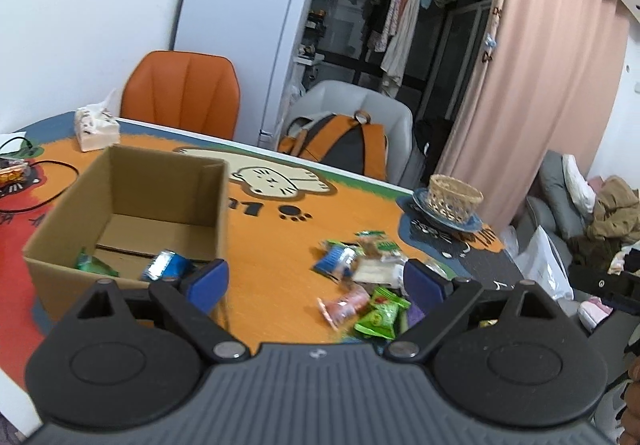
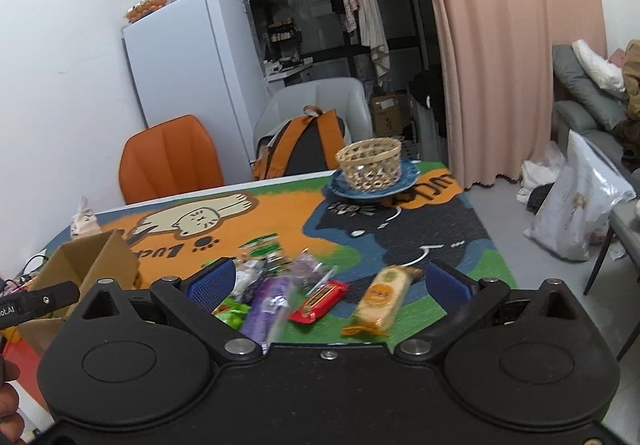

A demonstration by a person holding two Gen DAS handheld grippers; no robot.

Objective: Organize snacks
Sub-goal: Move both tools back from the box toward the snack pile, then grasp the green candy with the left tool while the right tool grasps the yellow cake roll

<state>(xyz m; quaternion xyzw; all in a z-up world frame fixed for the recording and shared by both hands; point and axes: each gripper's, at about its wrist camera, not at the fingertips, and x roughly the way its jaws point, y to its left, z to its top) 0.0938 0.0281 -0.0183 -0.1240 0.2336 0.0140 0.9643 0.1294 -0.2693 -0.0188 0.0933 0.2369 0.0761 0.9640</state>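
An open cardboard box [image 1: 80, 213] stands on the table mat; a green packet [image 1: 94, 265] and a blue packet [image 1: 166, 265] lie inside it. A pile of snack packets [image 1: 360, 277] lies to its right. My left gripper [image 1: 316, 281] is open and empty, above the table between box and pile. My right gripper [image 2: 328, 281] is open and empty above the pile [image 2: 280, 285], with a red bar [image 2: 320, 301], a purple packet [image 2: 266, 305] and an orange-labelled packet [image 2: 380, 299] between its fingers' line of view. The box corner [image 2: 100, 265] shows at left.
A wicker basket [image 1: 454, 197] on a blue plate [image 2: 344, 189] stands at the table's far right corner. A tissue pack [image 1: 96, 127] and cables [image 1: 40, 185] lie at the far left. An orange chair [image 1: 180, 93] and a grey chair with a backpack [image 1: 344, 145] stand behind.
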